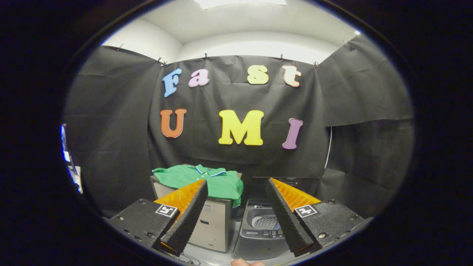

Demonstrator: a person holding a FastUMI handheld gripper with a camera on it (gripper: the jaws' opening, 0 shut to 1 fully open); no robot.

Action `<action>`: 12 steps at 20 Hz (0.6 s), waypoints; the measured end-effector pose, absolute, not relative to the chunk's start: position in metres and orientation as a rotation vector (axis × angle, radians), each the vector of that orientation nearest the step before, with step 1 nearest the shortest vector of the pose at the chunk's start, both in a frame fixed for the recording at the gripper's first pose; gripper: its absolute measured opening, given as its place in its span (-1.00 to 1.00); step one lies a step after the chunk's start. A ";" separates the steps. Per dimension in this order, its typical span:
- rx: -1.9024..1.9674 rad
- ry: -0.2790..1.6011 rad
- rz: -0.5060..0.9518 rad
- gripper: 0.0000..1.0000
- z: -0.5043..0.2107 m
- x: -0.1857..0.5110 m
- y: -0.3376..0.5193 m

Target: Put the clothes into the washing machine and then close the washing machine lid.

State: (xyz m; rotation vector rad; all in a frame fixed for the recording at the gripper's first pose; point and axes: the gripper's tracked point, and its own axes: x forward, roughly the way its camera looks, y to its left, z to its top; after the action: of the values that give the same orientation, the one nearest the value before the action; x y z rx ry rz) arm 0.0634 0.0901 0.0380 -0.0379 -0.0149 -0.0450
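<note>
Your tongs [236,184] stand wide apart and hold nothing — their two fingers [188,218] splay outward in the foreground, with clear space between the tips. Beyond them you face the far side of the booth, hung with black cloth.

Ahead of the left finger lies the green shirt [207,181], a polo with a light-edged collar. It is spread flat on top of a small grey cabinet [210,225], and one part of it drapes over the cabinet's right front corner. The left fingertip overlaps the shirt in your line of sight, but whether it touches the cloth cannot be told from here; the shirt looks to lie farther back.

Just to the right of the cabinet, between your two fingers and lower down, stands the washing machine [258,236]. Its lid [284,183] is raised at the back — the round perforated drum [264,222] shows through the open top, and a strip of controls runs along the front edge. The right finger crosses in front of the machine's right side.

A fingertip [242,262] shows at the very bottom, below the gap between the tongs.
</note>
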 end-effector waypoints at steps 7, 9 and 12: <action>-0.012 0.076 0.027 1.00 0.077 0.147 0.143; 0.008 0.142 0.066 1.00 0.080 0.180 0.159; 0.028 0.298 0.115 1.00 0.072 0.230 0.182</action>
State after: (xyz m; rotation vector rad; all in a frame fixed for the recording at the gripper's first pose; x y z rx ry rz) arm 0.2298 0.1820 0.0719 0.0283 0.2977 0.1155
